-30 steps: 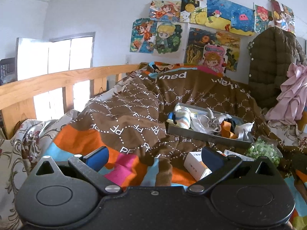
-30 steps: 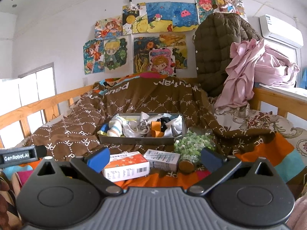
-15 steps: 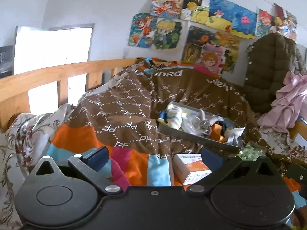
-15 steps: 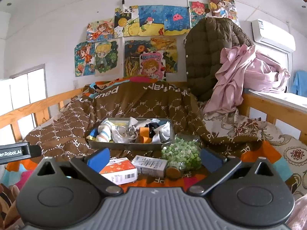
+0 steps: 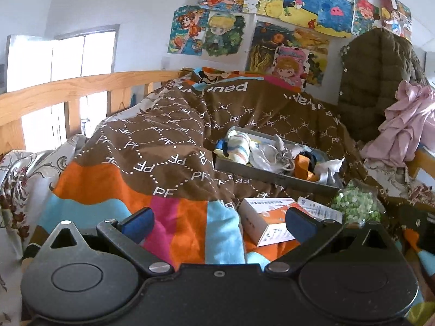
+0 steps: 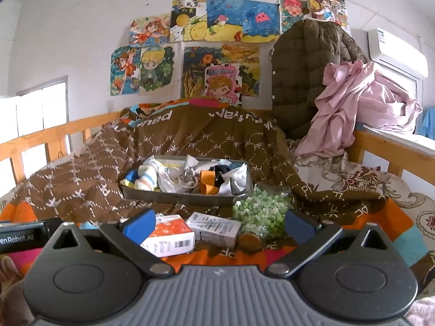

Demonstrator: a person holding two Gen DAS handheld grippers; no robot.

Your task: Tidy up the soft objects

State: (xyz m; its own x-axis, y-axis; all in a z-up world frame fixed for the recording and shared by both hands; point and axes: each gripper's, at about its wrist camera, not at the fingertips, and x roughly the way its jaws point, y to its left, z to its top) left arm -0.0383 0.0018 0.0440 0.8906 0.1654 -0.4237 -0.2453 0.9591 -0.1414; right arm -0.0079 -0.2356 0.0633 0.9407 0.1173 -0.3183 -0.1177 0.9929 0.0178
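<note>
A grey tray [image 6: 179, 197] [image 5: 272, 175] lies on a brown patterned blanket [image 6: 81, 190] on a bed. It holds a jumble of soft items: a striped sock [image 6: 148, 176] [image 5: 239, 150], white cloth [image 6: 168, 180] and an orange piece [image 6: 208, 179] [image 5: 303, 167]. My left gripper [image 5: 218, 224] is open and empty, low over the blanket, short of the tray. My right gripper [image 6: 220, 224] is open and empty, in front of the tray, above the boxes.
An orange-white box [image 6: 170, 235] [image 5: 267, 217], a grey-white box [image 6: 214, 228] and a jar of green pieces [image 6: 261, 214] [image 5: 356, 205] lie before the tray. Wooden rails [image 5: 68, 87] [image 6: 391, 146] bound the bed. A pink garment [image 6: 361, 103] and brown jacket [image 6: 301, 73] hang at the back right.
Both grippers have drawn back and up a little from the tray, so it looks smaller and farther. The left view has swung slightly left. Both stay open.
</note>
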